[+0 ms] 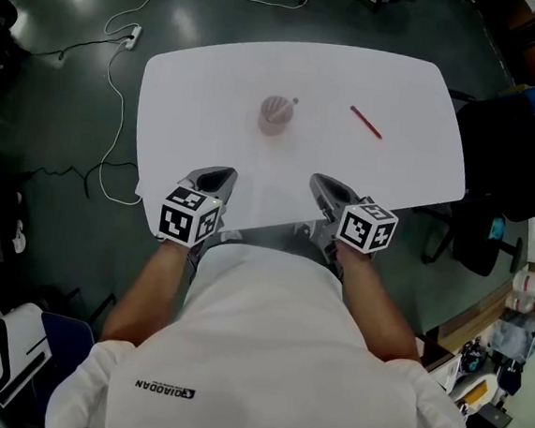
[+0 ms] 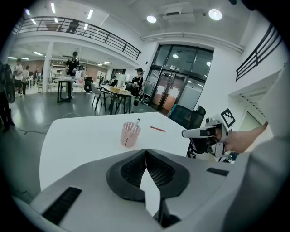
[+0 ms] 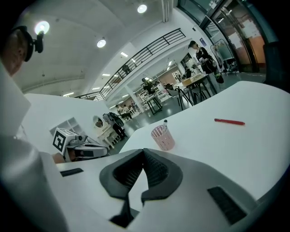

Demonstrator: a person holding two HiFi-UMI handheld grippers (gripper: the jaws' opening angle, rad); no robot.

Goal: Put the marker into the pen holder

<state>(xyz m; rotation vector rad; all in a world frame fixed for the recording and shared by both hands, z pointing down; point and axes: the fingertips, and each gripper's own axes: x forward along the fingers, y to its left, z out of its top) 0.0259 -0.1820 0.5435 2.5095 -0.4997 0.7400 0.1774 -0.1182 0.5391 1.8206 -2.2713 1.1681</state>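
Left gripper (image 1: 219, 172) has its jaws fully together with nothing between the pads, plain in its own view. It hangs over the near edge of the white table (image 1: 196, 79), nose forward and tilted down a bit, forearm running straight back to the torso, elbow tucked in. Pen holder (image 1: 276, 115), a pink perforated cup, stands upright mid-table, well apart from both grippers. A marker (image 2: 137, 122) with a light body and dark tip stands in it, leaning on the rim, top poking out. Right of the cup and well apart from it, a slim red pen (image 1: 366, 122) lies flat on the bare top, nothing touching it. Right gripper (image 1: 321, 182) mirrors the left: jaws pressed together on nothing, over the near edge, aimed forward and tilted down, wrist in line with the forearm. Judgement: both tools are pulled in by the body, empty and symmetric, so this reads as a rest pose and not a reach. If the upright one is the task's marker, the job looks done. If the red one is meant, it is untouched, the right gripper is nearer and would have to open first; can't tell which from this
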